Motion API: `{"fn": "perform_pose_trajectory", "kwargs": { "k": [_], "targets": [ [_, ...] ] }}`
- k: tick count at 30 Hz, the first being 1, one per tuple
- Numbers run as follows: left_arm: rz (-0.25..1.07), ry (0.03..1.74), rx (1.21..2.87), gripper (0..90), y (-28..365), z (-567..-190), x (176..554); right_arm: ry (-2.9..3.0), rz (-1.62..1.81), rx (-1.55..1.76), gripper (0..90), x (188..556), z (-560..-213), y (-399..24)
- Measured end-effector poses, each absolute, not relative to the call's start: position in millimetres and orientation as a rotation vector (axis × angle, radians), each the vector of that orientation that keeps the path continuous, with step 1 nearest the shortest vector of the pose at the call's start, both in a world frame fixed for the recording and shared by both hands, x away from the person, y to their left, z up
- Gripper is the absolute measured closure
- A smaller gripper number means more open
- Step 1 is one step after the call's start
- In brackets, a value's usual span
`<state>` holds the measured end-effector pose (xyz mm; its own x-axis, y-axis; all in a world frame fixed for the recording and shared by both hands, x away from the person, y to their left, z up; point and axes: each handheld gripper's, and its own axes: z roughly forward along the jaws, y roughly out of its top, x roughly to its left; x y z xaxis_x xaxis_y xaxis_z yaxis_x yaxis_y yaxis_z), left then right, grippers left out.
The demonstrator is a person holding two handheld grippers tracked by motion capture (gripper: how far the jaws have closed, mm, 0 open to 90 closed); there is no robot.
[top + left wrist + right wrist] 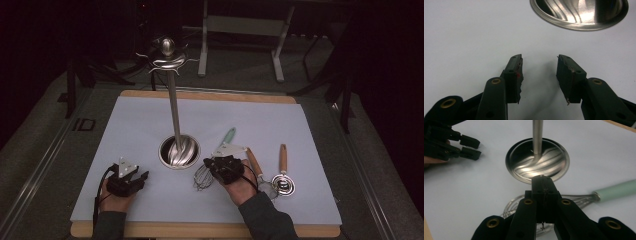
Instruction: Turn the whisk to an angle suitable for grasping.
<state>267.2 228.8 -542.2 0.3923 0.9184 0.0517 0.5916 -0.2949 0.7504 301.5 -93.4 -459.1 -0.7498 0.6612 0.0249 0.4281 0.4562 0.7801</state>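
A steel utensil stand [173, 105] rises from a round ribbed base [179, 151] to hooks at its top. A whisk [201, 179] with a mint-green handle lies right of the base. My right gripper [208, 163] hovers over the whisk's wires, pointing at the base. In the right gripper view its jaws [542, 180] are shut together, the whisk [616, 190] lies under them, and nothing shows between the pads. My left gripper [140, 173] rests on the mat left of the base. Its jaws [539, 60] stand open and empty, short of the base [579, 15].
Two wooden-handled utensils [255, 162] [283, 160] lie right of the whisk, one ending in a round metal head [283, 185]. A pale mat [250, 120] covers a wooden board. Dark floor and table legs lie beyond it.
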Motion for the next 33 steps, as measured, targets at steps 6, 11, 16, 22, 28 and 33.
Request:
{"fn": "perform_pose_trajectory", "kwargs": {
  "k": [6,11,16,22,28,33],
  "targets": [
    [0.644,1.285,2.0,55.8,228,-542,267,2.455,1.179,0.903,89.8,299,-462,-77],
    [0.643,1.282,2.003,55.8,229,-542,267,2.489,1.173,0.883,89.8,298,-469,-62],
    [0.64,1.283,1.989,55.8,229,-542,266,2.519,1.138,0.861,89.7,296,-477,-50],
    [0.641,1.281,1.989,55.8,229,-542,266,2.535,1.109,0.853,89.7,296,-482,-46],
    [0.639,1.279,1.981,55.8,230,-542,266,2.564,1.073,0.863,89.7,296,-492,-42],
    [0.637,1.271,1.963,55.8,232,-541,265,2.577,1.043,0.867,89.7,297,-497,-44]
  ]
}}
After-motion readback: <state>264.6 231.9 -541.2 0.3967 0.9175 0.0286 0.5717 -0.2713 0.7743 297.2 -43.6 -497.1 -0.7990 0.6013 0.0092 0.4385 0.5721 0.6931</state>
